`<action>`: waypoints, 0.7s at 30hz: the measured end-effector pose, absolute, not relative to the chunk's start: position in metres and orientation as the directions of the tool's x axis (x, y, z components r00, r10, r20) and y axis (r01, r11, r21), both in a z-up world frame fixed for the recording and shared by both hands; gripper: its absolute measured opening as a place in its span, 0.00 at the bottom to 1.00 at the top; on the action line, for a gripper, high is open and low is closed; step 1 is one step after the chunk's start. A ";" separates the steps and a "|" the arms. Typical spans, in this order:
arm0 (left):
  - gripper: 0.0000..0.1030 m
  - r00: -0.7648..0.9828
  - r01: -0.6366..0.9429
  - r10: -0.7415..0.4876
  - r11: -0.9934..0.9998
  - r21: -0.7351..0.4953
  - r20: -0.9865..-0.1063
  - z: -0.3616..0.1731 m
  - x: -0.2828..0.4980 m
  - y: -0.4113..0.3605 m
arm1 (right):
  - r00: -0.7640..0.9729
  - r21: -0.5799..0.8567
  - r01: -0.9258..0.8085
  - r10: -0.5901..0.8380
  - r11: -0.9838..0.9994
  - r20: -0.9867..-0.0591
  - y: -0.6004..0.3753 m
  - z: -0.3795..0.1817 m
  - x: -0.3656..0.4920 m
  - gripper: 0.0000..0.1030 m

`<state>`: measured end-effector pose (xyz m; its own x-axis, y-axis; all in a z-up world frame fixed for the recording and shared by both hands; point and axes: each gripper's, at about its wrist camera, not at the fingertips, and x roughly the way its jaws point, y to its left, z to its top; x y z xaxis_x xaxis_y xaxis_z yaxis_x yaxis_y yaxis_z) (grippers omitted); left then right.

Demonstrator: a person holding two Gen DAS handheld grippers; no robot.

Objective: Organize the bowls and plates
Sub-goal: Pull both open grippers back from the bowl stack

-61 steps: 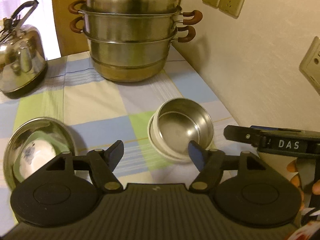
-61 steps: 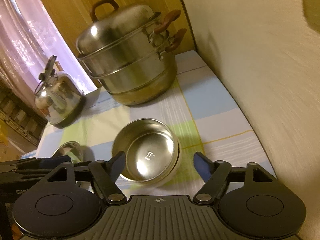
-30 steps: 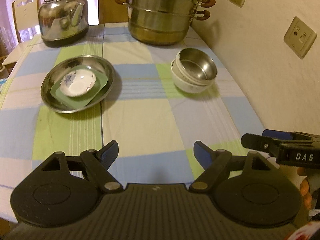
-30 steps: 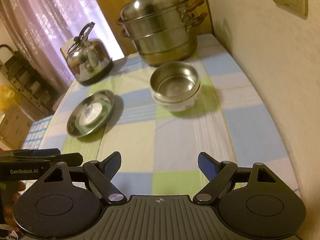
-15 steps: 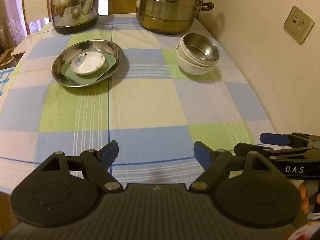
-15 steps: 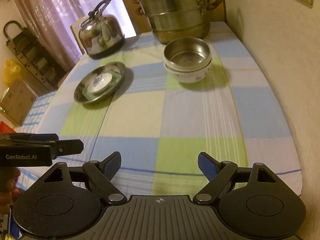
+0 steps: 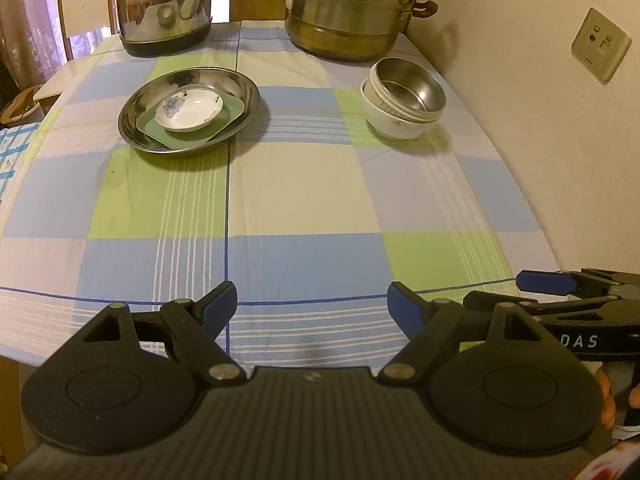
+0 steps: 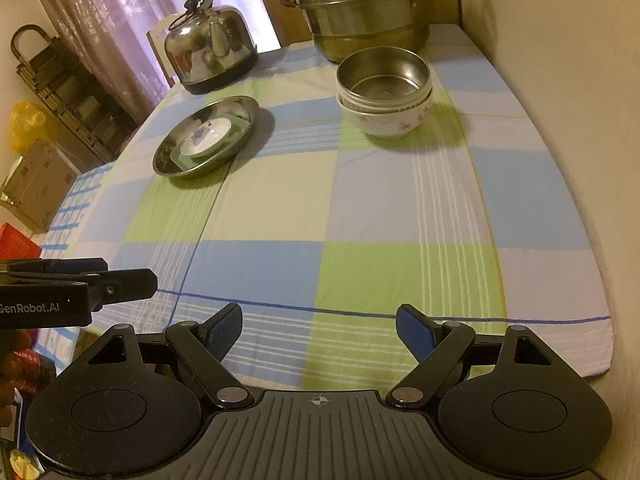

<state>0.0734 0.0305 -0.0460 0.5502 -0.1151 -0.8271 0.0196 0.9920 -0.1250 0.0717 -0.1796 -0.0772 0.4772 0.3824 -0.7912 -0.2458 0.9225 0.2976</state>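
Note:
A steel bowl [image 7: 408,86] [image 8: 384,74] is nested in white bowls [image 7: 396,124] [image 8: 394,120] at the far right of the table. To the left, a wide steel plate [image 7: 248,92] [image 8: 168,152] holds a green square plate [image 7: 228,118] with a small white flowered dish [image 7: 188,111] [image 8: 204,136] on top. My left gripper [image 7: 310,306] hangs open over the table's near edge, empty. My right gripper [image 8: 318,330] is open and empty too, also at the near edge, far from the dishes. Each gripper shows at the side of the other's view.
A large stacked steel steamer pot [image 7: 352,8] [image 8: 368,4] and a steel kettle [image 7: 164,12] [image 8: 212,50] stand at the far end of the checked tablecloth [image 7: 304,200]. A wall with sockets [image 7: 600,46] runs along the right. A chair [image 7: 84,4] stands beyond the left corner.
Both grippers have pulled back from the bowls toward the near edge of the table, so the dishes look smaller and farther. Both stay open and empty.

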 end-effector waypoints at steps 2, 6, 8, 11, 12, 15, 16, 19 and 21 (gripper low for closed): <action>0.79 0.548 0.018 -0.115 0.992 -0.125 -0.828 -0.046 0.074 0.031 | 0.475 0.298 -0.247 0.383 0.922 -0.792 -0.179 -0.077 0.072 0.81; 0.79 0.546 0.017 -0.114 0.992 -0.125 -0.830 -0.047 0.075 0.032 | 0.471 0.299 -0.248 0.385 0.921 -0.794 -0.177 -0.078 0.075 0.81; 0.79 0.545 0.017 -0.114 0.992 -0.125 -0.831 -0.047 0.077 0.033 | 0.469 0.300 -0.249 0.385 0.921 -0.795 -0.176 -0.079 0.077 0.81; 0.79 0.541 0.018 -0.115 0.992 -0.125 -0.833 -0.048 0.080 0.034 | 0.467 0.301 -0.247 0.385 0.921 -0.796 -0.174 -0.080 0.079 0.81; 0.79 0.539 0.019 -0.116 0.992 -0.125 -0.834 -0.048 0.082 0.035 | 0.465 0.301 -0.246 0.385 0.921 -0.797 -0.174 -0.080 0.080 0.81; 0.79 0.535 0.023 -0.118 0.992 -0.125 -0.837 -0.050 0.087 0.036 | 0.463 0.301 -0.242 0.383 0.922 -0.800 -0.172 -0.081 0.085 0.81; 0.79 0.533 0.024 -0.119 0.992 -0.126 -0.838 -0.050 0.089 0.037 | 0.462 0.301 -0.240 0.382 0.923 -0.801 -0.172 -0.081 0.086 0.81; 0.79 0.529 0.028 -0.122 0.992 -0.126 -0.840 -0.052 0.095 0.039 | 0.460 0.302 -0.233 0.379 0.924 -0.803 -0.171 -0.082 0.092 0.81; 0.79 0.526 0.032 -0.125 0.991 -0.128 -0.841 -0.052 0.100 0.039 | 0.459 0.303 -0.228 0.377 0.925 -0.804 -0.171 -0.083 0.096 0.81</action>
<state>0.1005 0.0394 -0.0522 0.5257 -0.1251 -0.8414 0.0316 0.9913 -0.1276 0.0960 -0.1710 -0.0825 0.4593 0.3767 -0.8045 -0.2280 0.9253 0.3031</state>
